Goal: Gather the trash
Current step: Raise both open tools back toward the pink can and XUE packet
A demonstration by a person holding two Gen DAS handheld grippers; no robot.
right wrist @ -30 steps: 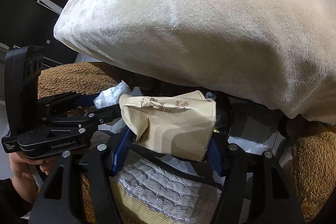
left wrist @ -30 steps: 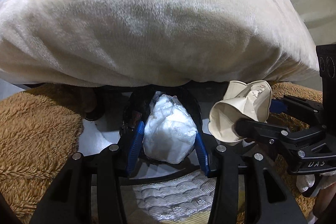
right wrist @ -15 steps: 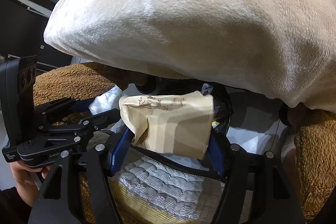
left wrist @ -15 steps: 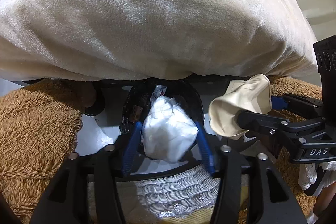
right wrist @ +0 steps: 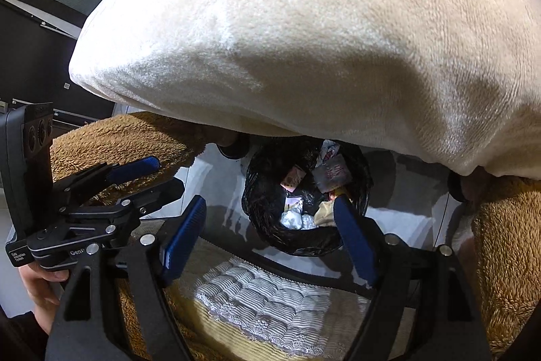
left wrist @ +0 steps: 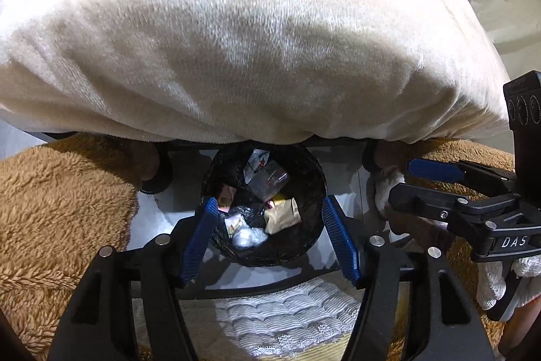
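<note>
A black-lined trash bin (left wrist: 314, 192) stands on the floor below both grippers, also in the right wrist view (right wrist: 257, 202). Inside lie a white crumpled wad (left wrist: 248, 237), a beige paper cup (left wrist: 282, 215) and several wrappers. My left gripper (left wrist: 267, 208) is open and empty over the bin. My right gripper (right wrist: 270, 208) is open and empty over the bin too. The wad (right wrist: 294, 220) and the cup (right wrist: 324, 212) show in the right wrist view. Each gripper shows in the other's view, the right (left wrist: 405, 181) and the left (right wrist: 159, 175).
A big cream plush cushion (left wrist: 253, 39) overhangs the bin from behind. Brown fuzzy fabric (left wrist: 61, 202) lies left and right of the bin. A quilted white and yellow pad (left wrist: 280, 323) lies under the grippers. The floor (right wrist: 399, 219) around the bin is pale and glossy.
Both grippers opened. The white wad fell from the left gripper and the beige cup fell from the right gripper into the bin.
</note>
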